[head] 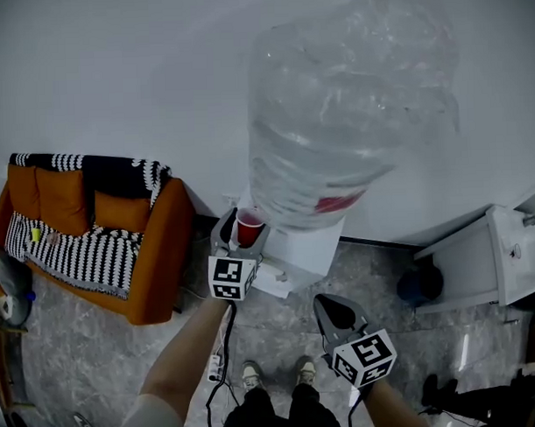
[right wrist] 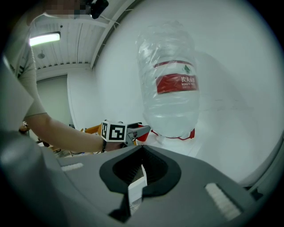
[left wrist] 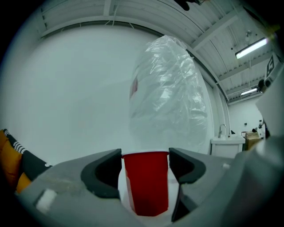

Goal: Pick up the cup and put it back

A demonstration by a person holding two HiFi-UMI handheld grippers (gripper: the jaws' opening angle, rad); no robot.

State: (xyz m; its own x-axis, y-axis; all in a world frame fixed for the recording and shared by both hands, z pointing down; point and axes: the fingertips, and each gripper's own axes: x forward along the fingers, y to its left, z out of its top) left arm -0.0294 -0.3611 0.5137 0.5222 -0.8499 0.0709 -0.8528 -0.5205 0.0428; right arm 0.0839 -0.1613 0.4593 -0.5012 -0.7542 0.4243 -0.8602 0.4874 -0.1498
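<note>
Left gripper view: the left gripper point(left wrist: 145, 156) stands wide, its pads meeting the red plastic cup point(left wrist: 146, 184) at the rim on both sides. The cup is at 7 o'clock of the inverted water bottle point(head: 343, 109), against the white dispenser point(head: 299, 251). We judge the cup light, thin-walled and crushable, so we grip it gently below the rim. The bottle holds water. We cannot read the cup's contents. The right gripper point(right wrist: 141, 150) has its jaws together and holds nothing.

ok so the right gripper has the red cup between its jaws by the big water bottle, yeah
Not quite: it is the left gripper that has the red cup between its jaws by the big water bottle. The left gripper view shows the cup there. The right gripper is shut, with no cup in it.
</note>
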